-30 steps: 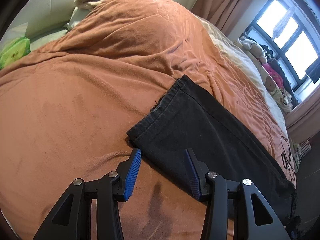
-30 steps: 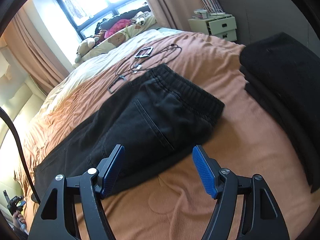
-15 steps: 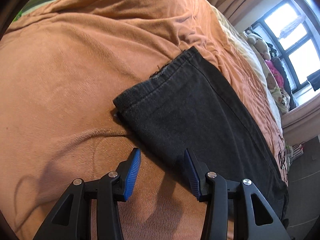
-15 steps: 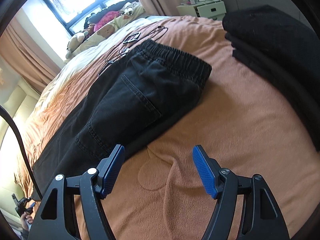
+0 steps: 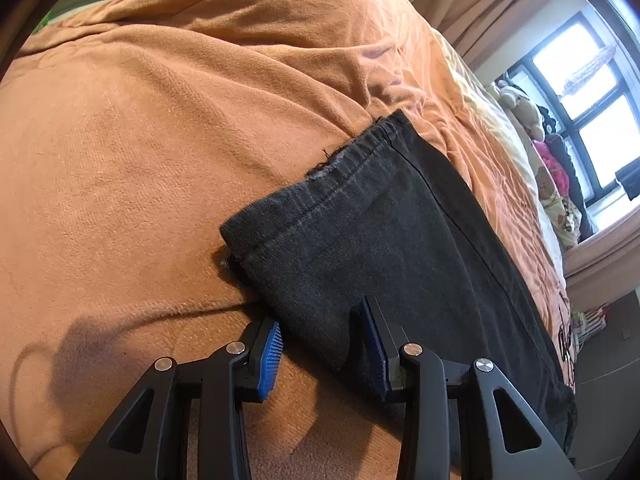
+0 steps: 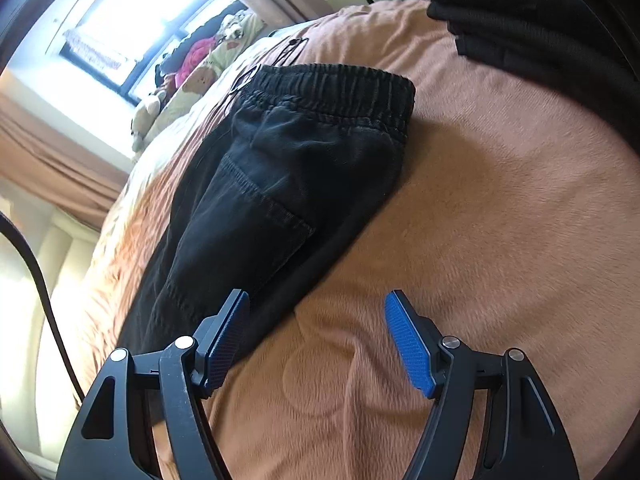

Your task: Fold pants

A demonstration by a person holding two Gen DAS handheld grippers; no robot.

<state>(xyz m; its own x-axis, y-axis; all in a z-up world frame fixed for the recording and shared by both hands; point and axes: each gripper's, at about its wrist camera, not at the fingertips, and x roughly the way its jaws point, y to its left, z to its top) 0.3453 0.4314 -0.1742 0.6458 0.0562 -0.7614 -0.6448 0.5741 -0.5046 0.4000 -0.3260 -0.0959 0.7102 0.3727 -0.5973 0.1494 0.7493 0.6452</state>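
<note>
Fingers of left gripper [image 5: 322, 338] and right gripper [image 6: 318, 340] spread wide beside one pants [image 5: 384, 240].

the left hand-held gripper [image 5: 320, 330] straddles, jaws apart, the black pants [image 5: 384, 248] edge on the orange blanket [image 5: 140, 140].

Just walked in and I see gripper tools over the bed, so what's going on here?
A person holding a gripper in each hand is about to fold black pants laid lengthwise on an orange blanket. The left gripper is open, its fingers straddling the pants' near edge by the leg hem. The right gripper is open too, low over the blanket beside the seat, below the elastic waistband. Neither has gripped the fabric yet. A stack of dark folded clothes sits nearby.
</note>
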